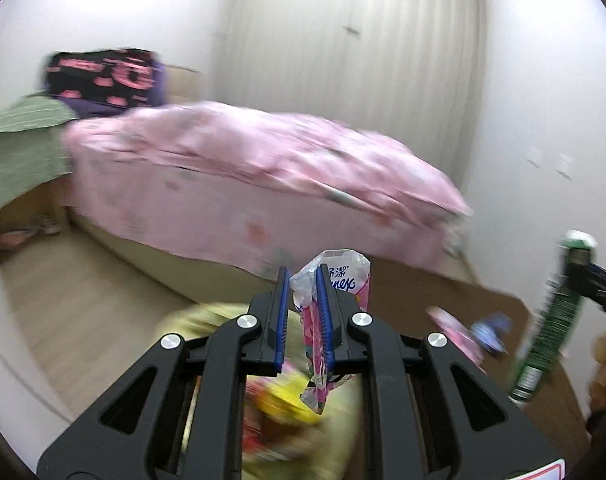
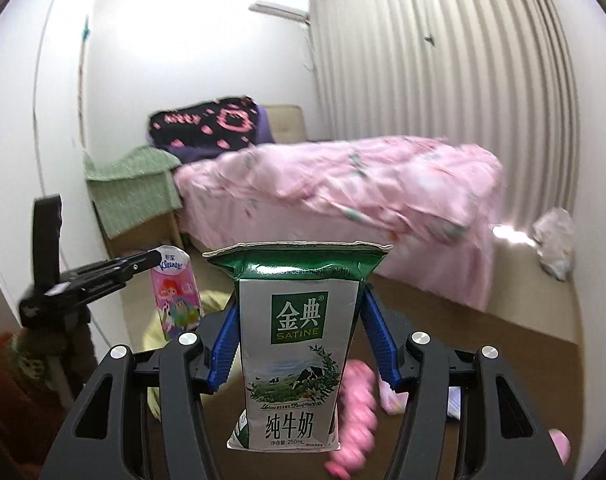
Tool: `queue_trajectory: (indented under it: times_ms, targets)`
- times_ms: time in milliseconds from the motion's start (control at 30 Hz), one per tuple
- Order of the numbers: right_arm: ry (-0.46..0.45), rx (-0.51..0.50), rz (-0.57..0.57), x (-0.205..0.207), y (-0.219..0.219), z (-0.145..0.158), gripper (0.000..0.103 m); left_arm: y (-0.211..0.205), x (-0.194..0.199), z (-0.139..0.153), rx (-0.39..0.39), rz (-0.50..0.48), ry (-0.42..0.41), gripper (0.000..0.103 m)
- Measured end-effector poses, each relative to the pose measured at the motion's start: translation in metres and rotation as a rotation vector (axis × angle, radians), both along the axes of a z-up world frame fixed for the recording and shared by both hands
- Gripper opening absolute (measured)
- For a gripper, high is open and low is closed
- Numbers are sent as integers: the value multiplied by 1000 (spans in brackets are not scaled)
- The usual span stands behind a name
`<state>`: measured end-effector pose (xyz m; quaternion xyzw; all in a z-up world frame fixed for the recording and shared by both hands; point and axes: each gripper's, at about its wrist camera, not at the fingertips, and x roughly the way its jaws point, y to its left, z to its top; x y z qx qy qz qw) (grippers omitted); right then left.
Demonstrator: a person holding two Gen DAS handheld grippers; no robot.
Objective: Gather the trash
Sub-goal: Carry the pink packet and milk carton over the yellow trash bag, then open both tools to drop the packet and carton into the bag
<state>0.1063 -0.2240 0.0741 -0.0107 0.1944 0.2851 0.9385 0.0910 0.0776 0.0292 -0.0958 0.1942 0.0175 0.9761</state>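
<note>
Right claw, milk carton upright

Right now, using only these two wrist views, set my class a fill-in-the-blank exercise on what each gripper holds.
1. The right gripper holds a ____ carton.
2. The left gripper is shut on a Kleenex ____ packet.
3. The quilt on the bed is ____.

Missing words: milk; tissue; pink

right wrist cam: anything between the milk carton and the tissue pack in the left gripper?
Nothing held between them. In the right wrist view the milk carton and Kleenex tissue pack stand apart; the gap shows only the right gripper's blue finger and a blurred yellow bag below.
</note>
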Motion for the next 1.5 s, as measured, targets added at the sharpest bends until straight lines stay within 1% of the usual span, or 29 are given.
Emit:
queue_trajectory:
  times_ms: [100,167,233,300,333,400,433,467,500,533,600,667,800,900,967,1000,1033,1067,1100,1133,1200,1233,1300,1367,1433,1500]
  targets:
    - [-4,76,61,25,30,-1,54,36,6,-18,-89,95,-6,13]
    - [19,129,91,44,50,-6,54,51,13,-38,-144,125,14,13]
    - [44,176,116,66,76,-15,54,60,22,-62,-189,123,64,13]
    - [65,213,141,88,101,-28,54,63,28,-82,-200,126,114,13]
    - [80,215,149,96,112,-34,54,65,31,-90,-203,134,136,13]
    - [148,198,172,115,135,-52,54,71,34,-101,-209,155,166,13]
    - [211,177,189,125,147,-66,54,73,33,-106,-210,168,178,13]
    - [285,142,214,133,159,-81,54,76,32,-108,-211,175,185,13]
    - [330,106,225,138,167,-91,54,77,32,-110,-211,181,193,13]
    - [372,42,232,140,176,-104,54,77,31,-112,-207,184,197,13]
    - [426,-92,248,139,190,-126,54,74,31,-115,-190,179,205,13]
    - [460,-151,263,137,195,-141,54,71,34,-120,-177,159,219,13]
    - [526,-169,252,144,199,-160,54,67,46,-135,-165,132,295,13]
    - [540,-158,249,147,193,-165,54,68,49,-143,-178,130,345,13]
    - [539,-139,264,149,194,-161,54,70,47,-143,-199,130,343,13]
    - [540,-124,273,148,193,-158,54,72,45,-142,-228,126,332,17]
    - [540,-119,273,146,194,-157,55,75,43,-138,-258,124,318,28]
    - [537,-112,265,145,191,-154,56,77,42,-135,-279,125,305,36]
    - [532,-107,256,141,188,-151,61,79,38,-130,-297,131,284,49]
    - [520,-99,239,138,183,-147,61,81,35,-124,-308,138,259,53]
    - [479,-94,191,132,172,-137,61,82,28,-112,-293,168,228,55]
    - [463,-93,182,129,168,-134,61,81,27,-107,-281,183,219,57]
    - [430,-82,175,121,154,-124,61,77,21,-95,-256,204,190,58]
    - [408,-87,165,110,135,-116,61,73,19,-87,-250,198,173,58]
    - [408,-107,152,100,117,-112,61,65,17,-78,-243,173,156,58]
    - [379,-130,116,87,94,-106,61,51,17,-72,-235,134,149,58]
